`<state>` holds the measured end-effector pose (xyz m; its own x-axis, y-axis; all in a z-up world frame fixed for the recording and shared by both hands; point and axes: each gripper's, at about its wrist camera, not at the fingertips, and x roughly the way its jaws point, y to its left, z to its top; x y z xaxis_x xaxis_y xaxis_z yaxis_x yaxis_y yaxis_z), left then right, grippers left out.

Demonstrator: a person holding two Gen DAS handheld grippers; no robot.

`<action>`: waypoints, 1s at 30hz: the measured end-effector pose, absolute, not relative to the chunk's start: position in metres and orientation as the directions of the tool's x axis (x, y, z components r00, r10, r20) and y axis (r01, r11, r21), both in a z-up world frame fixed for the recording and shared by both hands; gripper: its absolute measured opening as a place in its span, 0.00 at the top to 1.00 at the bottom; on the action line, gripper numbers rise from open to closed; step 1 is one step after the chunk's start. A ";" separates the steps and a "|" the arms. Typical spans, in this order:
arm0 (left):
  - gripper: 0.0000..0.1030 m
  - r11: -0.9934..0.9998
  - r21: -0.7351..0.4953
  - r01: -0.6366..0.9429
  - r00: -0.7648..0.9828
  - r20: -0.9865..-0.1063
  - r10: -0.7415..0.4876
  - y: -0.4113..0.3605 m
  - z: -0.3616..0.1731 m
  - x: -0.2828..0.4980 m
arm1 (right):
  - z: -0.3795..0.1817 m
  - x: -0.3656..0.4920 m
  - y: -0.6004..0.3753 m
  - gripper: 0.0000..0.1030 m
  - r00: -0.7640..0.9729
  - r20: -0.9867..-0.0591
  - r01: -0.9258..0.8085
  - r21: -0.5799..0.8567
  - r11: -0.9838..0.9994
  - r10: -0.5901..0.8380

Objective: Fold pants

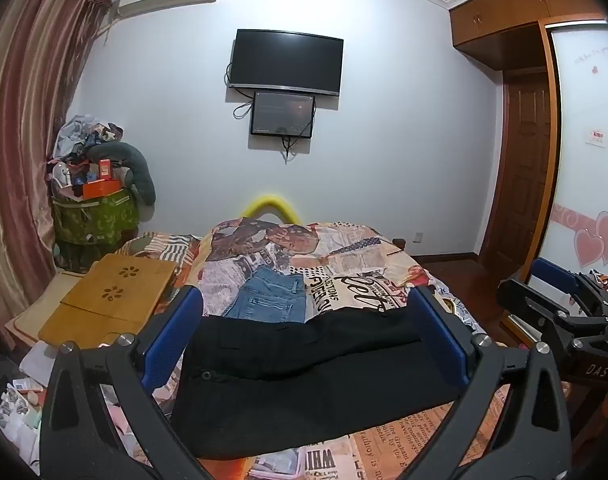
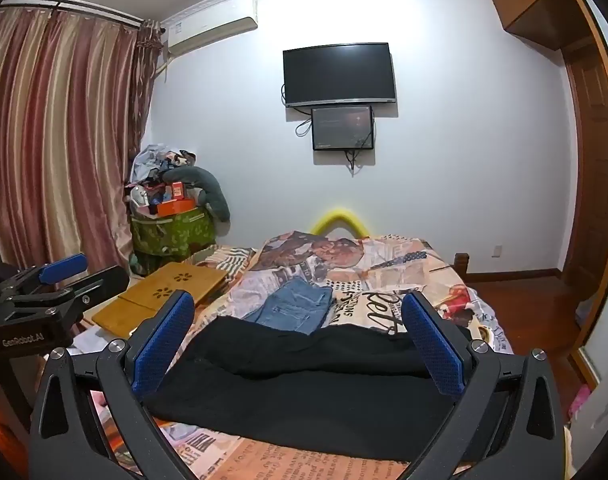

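Observation:
Black pants lie folded into a wide band across the near part of the bed; they also show in the right wrist view. My left gripper is open and empty, above the pants, its blue pads wide apart. My right gripper is open and empty too, over the same pants. The right gripper shows at the right edge of the left wrist view. The left gripper shows at the left edge of the right wrist view.
Folded blue jeans lie farther back on the newspaper-print bedspread. A wooden lap desk sits on the bed's left side. A green bin with clutter stands by the curtains. A wardrobe is at right.

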<state>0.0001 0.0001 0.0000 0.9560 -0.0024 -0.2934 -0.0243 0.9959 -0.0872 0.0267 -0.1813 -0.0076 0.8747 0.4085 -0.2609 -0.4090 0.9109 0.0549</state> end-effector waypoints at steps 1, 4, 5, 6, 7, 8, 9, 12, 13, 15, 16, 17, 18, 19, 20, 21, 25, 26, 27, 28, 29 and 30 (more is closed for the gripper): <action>0.00 0.996 -0.087 -0.022 0.956 -0.294 -0.004 0.000 0.000 0.000 | -0.008 0.026 -0.181 0.00 0.877 -0.255 -0.408 0.051 0.912 0.407; 0.00 0.997 -0.077 -0.019 0.955 -0.295 -0.004 -0.002 0.000 0.003 | -0.008 0.026 -0.181 0.00 0.878 -0.255 -0.406 0.050 0.912 0.405; 0.00 0.997 -0.074 -0.019 0.956 -0.294 -0.004 -0.003 0.000 0.004 | -0.008 0.025 -0.180 0.00 0.880 -0.251 -0.406 0.047 0.913 0.404; 0.00 0.997 -0.073 -0.017 0.956 -0.293 -0.006 -0.005 0.001 0.003 | -0.008 0.025 -0.180 0.00 0.879 -0.251 -0.406 0.049 0.913 0.405; 0.00 0.997 -0.072 -0.016 0.957 -0.291 -0.006 -0.006 0.001 0.003 | -0.008 0.027 -0.182 0.00 0.880 -0.251 -0.404 0.051 0.913 0.403; 0.00 0.997 -0.072 -0.016 0.957 -0.289 -0.006 -0.006 0.000 0.003 | -0.008 0.027 -0.182 0.00 0.880 -0.251 -0.404 0.052 0.913 0.403; 0.00 0.997 -0.072 -0.015 0.958 -0.287 -0.007 -0.006 -0.001 0.002 | -0.007 0.029 -0.183 0.00 0.880 -0.251 -0.403 0.054 0.914 0.403; 0.00 0.997 -0.072 -0.011 0.959 -0.283 -0.010 -0.006 0.000 -0.004 | -0.003 0.027 -0.184 0.00 0.881 -0.251 -0.400 0.056 0.915 0.401; 0.00 0.997 -0.071 -0.011 0.960 -0.281 -0.010 -0.007 0.000 -0.005 | -0.004 0.026 -0.183 0.00 0.882 -0.249 -0.398 0.057 0.916 0.399; 0.00 0.997 -0.071 -0.010 0.960 -0.279 -0.011 -0.007 0.001 -0.006 | -0.004 0.026 -0.185 0.00 0.883 -0.249 -0.397 0.059 0.916 0.399; 0.00 0.997 -0.072 -0.010 0.960 -0.279 -0.011 -0.006 0.001 -0.005 | -0.003 0.026 -0.187 0.00 0.882 -0.250 -0.397 0.060 0.916 0.399; 0.00 0.997 -0.072 -0.010 0.961 -0.278 -0.011 -0.006 0.001 -0.005 | -0.002 0.025 -0.187 0.00 0.883 -0.248 -0.398 0.058 0.916 0.399; 0.00 0.997 -0.072 -0.010 0.961 -0.276 -0.010 -0.007 0.002 -0.005 | -0.003 0.027 -0.187 0.00 0.883 -0.247 -0.398 0.059 0.916 0.399; 0.00 0.997 -0.073 -0.009 0.961 -0.275 -0.011 -0.007 0.003 -0.006 | -0.003 0.027 -0.186 0.00 0.883 -0.247 -0.397 0.059 0.916 0.399; 0.00 0.997 -0.074 -0.008 0.962 -0.272 -0.013 -0.006 0.003 -0.008 | -0.003 0.027 -0.186 0.00 0.883 -0.247 -0.397 0.059 0.916 0.399; 0.00 0.997 -0.074 -0.009 0.962 -0.274 -0.012 -0.006 0.003 -0.007 | -0.003 0.027 -0.186 0.00 0.883 -0.246 -0.397 0.059 0.916 0.399; 0.00 0.997 -0.074 -0.006 0.961 -0.275 -0.014 -0.006 0.004 -0.008 | -0.004 0.027 -0.186 0.00 0.884 -0.245 -0.397 0.060 0.916 0.399; 0.00 0.997 -0.074 -0.008 0.961 -0.276 -0.013 -0.007 0.004 -0.007 | -0.004 0.027 -0.187 0.00 0.884 -0.245 -0.397 0.060 0.916 0.399; 0.00 0.997 -0.074 -0.008 0.961 -0.276 -0.012 -0.007 0.005 -0.007 | -0.004 0.027 -0.186 0.00 0.884 -0.244 -0.396 0.059 0.916 0.398; 0.00 0.997 -0.075 -0.008 0.961 -0.276 -0.013 -0.006 0.004 -0.007 | -0.004 0.027 -0.186 0.00 0.884 -0.244 -0.396 0.059 0.916 0.398; 0.00 0.997 -0.076 -0.007 0.961 -0.276 -0.014 -0.006 0.004 -0.007 | -0.005 0.026 -0.186 0.00 0.885 -0.243 -0.396 0.059 0.916 0.398; 0.00 0.997 -0.077 -0.007 0.961 -0.276 -0.015 -0.007 0.004 -0.008 | -0.005 0.026 -0.186 0.00 0.885 -0.243 -0.396 0.058 0.916 0.398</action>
